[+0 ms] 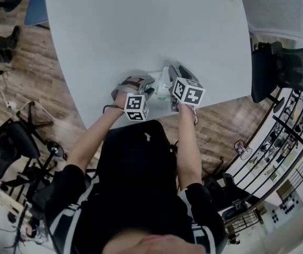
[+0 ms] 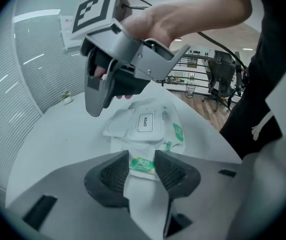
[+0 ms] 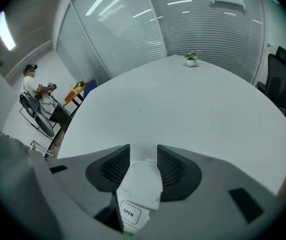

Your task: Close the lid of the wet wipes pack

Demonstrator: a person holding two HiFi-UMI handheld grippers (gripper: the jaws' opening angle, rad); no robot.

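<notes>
The wet wipes pack (image 1: 162,86) lies flat on the white surface (image 1: 140,30) near its 6 o'clock edge, close to the person, and in the left gripper view its lid (image 2: 119,125) lies swung open at 9 o'clock of the OPEN sticker (image 2: 145,123). The left tongs (image 2: 142,160) stand spread, with the pack's green-labelled end showing between them unpinched. The right tongs (image 3: 143,156), also spread, hang over the pack at its 11 o'clock, the white lid showing in their gap
</notes>
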